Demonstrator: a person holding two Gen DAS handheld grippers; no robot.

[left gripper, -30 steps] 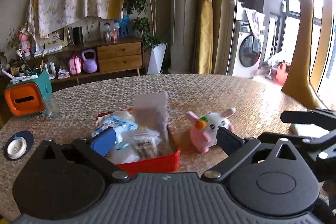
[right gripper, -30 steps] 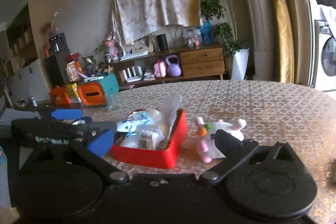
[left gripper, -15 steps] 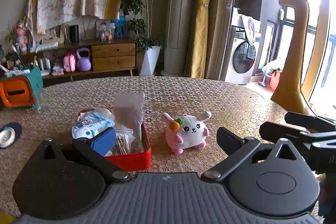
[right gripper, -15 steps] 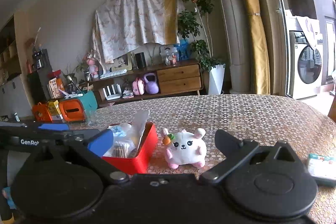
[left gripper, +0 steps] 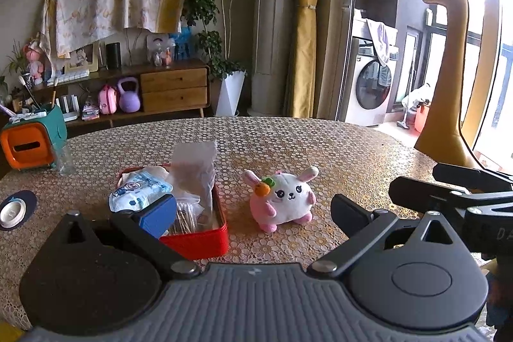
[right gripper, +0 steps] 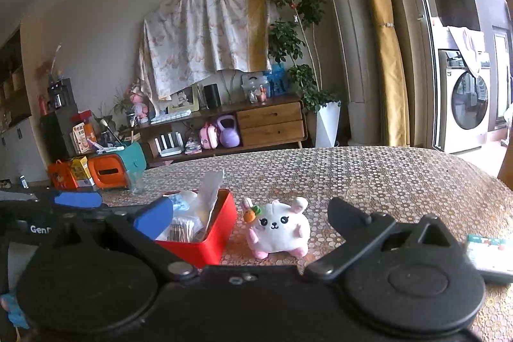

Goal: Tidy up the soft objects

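Note:
A pink and white plush bunny (left gripper: 282,201) with an orange carrot on its head sits on the patterned table (left gripper: 320,149), just right of a red tin box (left gripper: 198,242). The box holds soft packets, a blue-printed pack (left gripper: 138,191) and a clear bag (left gripper: 192,172). My left gripper (left gripper: 253,210) is open and empty, a short way in front of the bunny. The right wrist view shows the bunny (right gripper: 279,226) and the red box (right gripper: 202,246) too. My right gripper (right gripper: 250,213) is open and empty, the bunny between its fingers further ahead.
An orange and teal tissue box (left gripper: 29,140) and a glass (left gripper: 64,156) stand at the table's far left. A round coaster (left gripper: 12,210) lies at the left edge. A small packet (right gripper: 490,252) lies on the table at the right. The right gripper shows in the left view (left gripper: 465,191).
Both grippers have pulled back and swung so the bunny and red box sit more central. The bunny now stands upright and apart from the fingers. Both grippers stay open.

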